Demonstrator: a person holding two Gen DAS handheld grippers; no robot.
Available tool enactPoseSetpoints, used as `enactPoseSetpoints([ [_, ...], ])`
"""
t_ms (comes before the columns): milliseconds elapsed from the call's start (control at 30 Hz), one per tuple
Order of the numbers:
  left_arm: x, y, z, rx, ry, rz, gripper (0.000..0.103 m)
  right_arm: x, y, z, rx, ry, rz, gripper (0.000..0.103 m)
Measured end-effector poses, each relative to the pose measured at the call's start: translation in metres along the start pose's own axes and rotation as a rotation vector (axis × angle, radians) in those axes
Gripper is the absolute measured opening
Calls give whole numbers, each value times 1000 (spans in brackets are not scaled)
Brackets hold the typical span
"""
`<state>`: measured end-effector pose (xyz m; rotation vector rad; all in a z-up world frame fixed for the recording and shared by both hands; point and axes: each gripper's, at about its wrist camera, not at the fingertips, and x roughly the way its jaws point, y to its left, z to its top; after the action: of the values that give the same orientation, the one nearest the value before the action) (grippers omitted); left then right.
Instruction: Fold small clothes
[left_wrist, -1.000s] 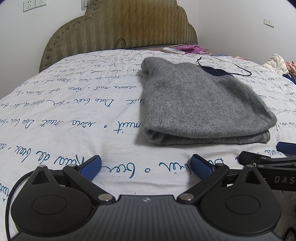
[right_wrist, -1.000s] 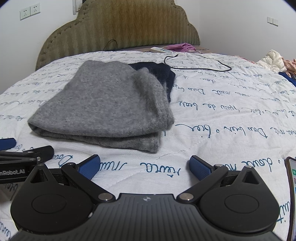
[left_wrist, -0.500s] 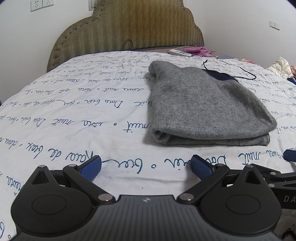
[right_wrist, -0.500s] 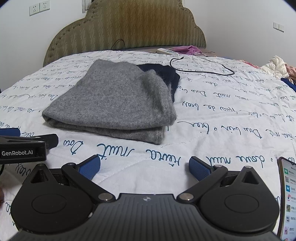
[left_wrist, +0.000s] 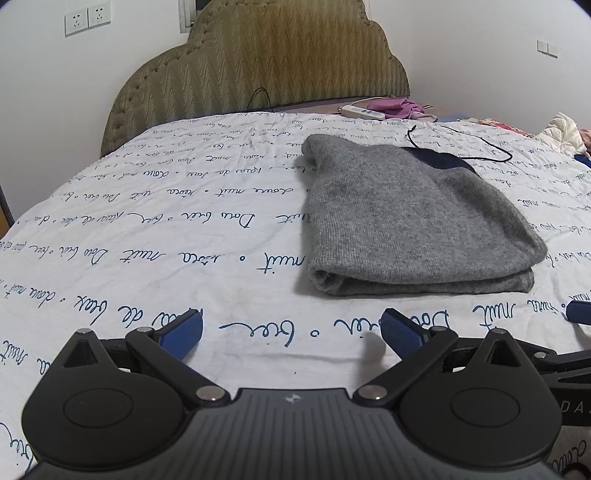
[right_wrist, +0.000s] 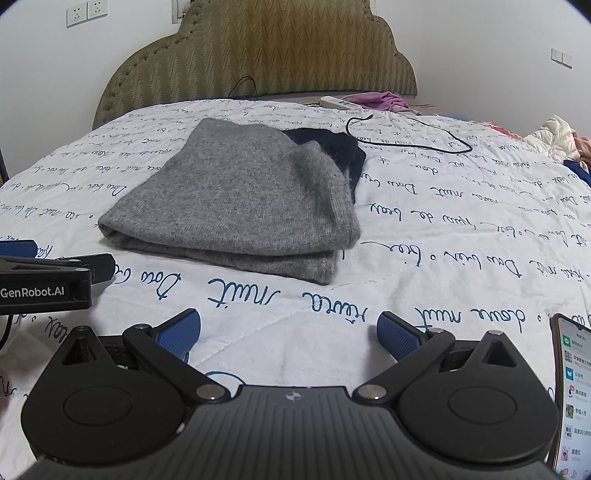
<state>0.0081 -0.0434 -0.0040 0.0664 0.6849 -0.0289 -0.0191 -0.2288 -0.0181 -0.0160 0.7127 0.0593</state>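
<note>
A grey knitted garment (left_wrist: 406, 221) lies folded into a thick rectangle on the white bedspread, with a dark navy piece (left_wrist: 437, 159) showing at its far end. In the right wrist view the same grey garment (right_wrist: 240, 199) sits left of centre, its navy part (right_wrist: 332, 147) behind. My left gripper (left_wrist: 291, 332) is open over bare bedspread, short of the garment's near left corner. My right gripper (right_wrist: 288, 330) is open too, nearer than the garment's front fold and holding nothing. Each gripper appears at the edge of the other's view.
The bedspread (left_wrist: 147, 240) carries blue script writing. A black cable (right_wrist: 406, 136) loops behind the garment. A power strip (left_wrist: 364, 110) and purple cloth (left_wrist: 395, 105) lie near the headboard. A lit phone (right_wrist: 572, 398) rests at the right edge. More clothes (right_wrist: 554, 136) are piled far right.
Both grippers have drawn back from the folded garment and risen a little, so it looks smaller and farther. Both stay open. The garment has not moved.
</note>
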Motion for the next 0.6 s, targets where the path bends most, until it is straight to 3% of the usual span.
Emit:
enactPoseSetpoints([
  [600,-3,-1,-2,7,9,-3,103,-5,-2,-3,5,1,2,103],
])
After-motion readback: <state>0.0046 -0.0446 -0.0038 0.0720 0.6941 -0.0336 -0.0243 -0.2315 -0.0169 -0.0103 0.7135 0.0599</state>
